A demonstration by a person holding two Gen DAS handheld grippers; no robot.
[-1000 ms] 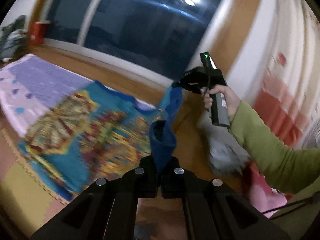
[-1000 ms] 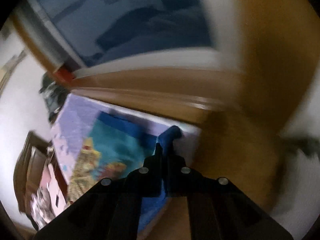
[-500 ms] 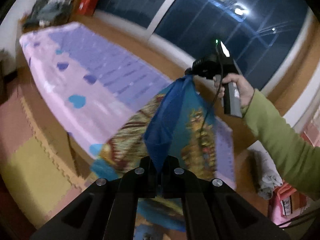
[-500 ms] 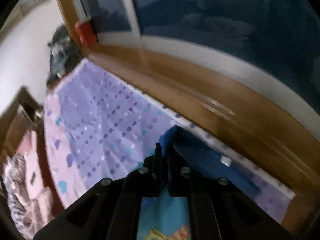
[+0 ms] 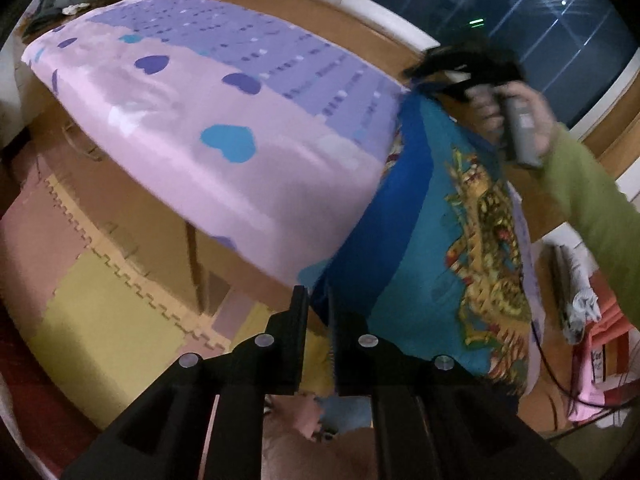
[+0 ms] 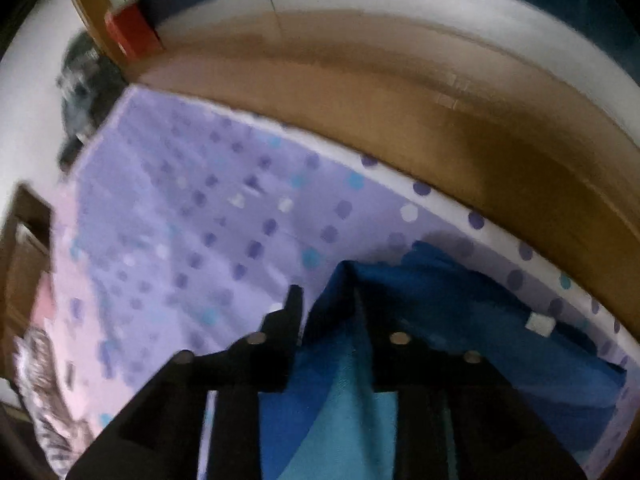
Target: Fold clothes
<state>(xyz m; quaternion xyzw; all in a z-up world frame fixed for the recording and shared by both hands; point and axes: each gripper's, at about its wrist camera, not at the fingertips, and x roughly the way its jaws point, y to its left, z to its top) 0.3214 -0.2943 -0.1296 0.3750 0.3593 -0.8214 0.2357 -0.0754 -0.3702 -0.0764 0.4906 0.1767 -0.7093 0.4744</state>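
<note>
Left claw (image 5: pixel 318 312): jaws opening, blue hem of the shirt (image 5: pixel 420 248) in the gap, pads seemingly off it. Shirt hangs over the bed (image 5: pixel 192 128) edge, foam mat (image 5: pixel 100 300) below. Right claw (image 6: pixel 326 300): jaws opening, spread, blue fabric between them, not pinched. Beyond it, dotted sheet, wood floor (image 6: pixel 400 100), window.

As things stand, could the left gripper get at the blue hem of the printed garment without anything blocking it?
Probably yes. The left gripper is already at the blue hem, its jaws opening with the cloth edge between them. Nothing lies in between; the garment hangs over the purple bedspread.
</note>
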